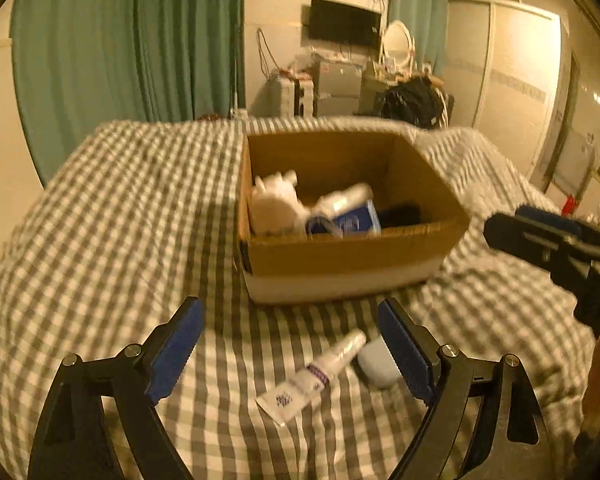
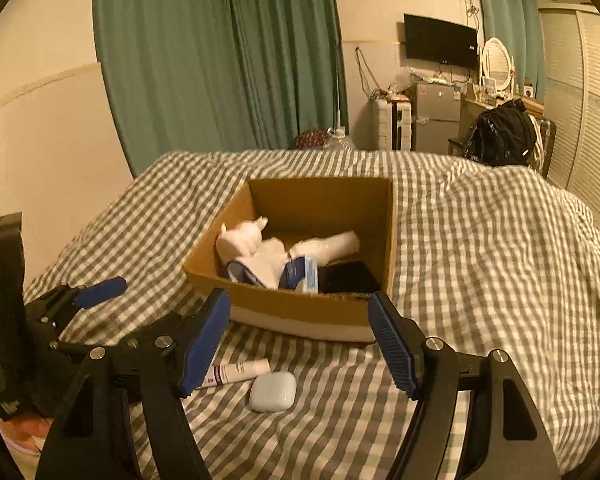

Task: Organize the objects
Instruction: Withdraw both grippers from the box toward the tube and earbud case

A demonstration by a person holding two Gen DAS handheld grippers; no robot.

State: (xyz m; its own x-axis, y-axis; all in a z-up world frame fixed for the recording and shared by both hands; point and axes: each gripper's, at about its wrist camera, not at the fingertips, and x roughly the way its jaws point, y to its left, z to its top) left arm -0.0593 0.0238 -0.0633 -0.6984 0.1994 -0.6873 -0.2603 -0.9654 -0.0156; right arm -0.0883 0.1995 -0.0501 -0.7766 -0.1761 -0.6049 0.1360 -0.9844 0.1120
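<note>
Bed under grey-and-white checked cover; open brown cardboard box on it, holding a white soft toy, a white tube, a blue-and-white packet, a black item; white squeeze tube with purple print and white rounded earbud case lie on the cover near the box's front wall, just beside each other; left tool apart, empty, tube between its jaws untouched; right tool apart, empty, above the case.

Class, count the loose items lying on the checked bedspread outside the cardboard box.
2. A white tube lies in front of the cardboard box, and a white earbud case sits beside it, nearer the camera. Others may be hidden behind the grippers.
</note>
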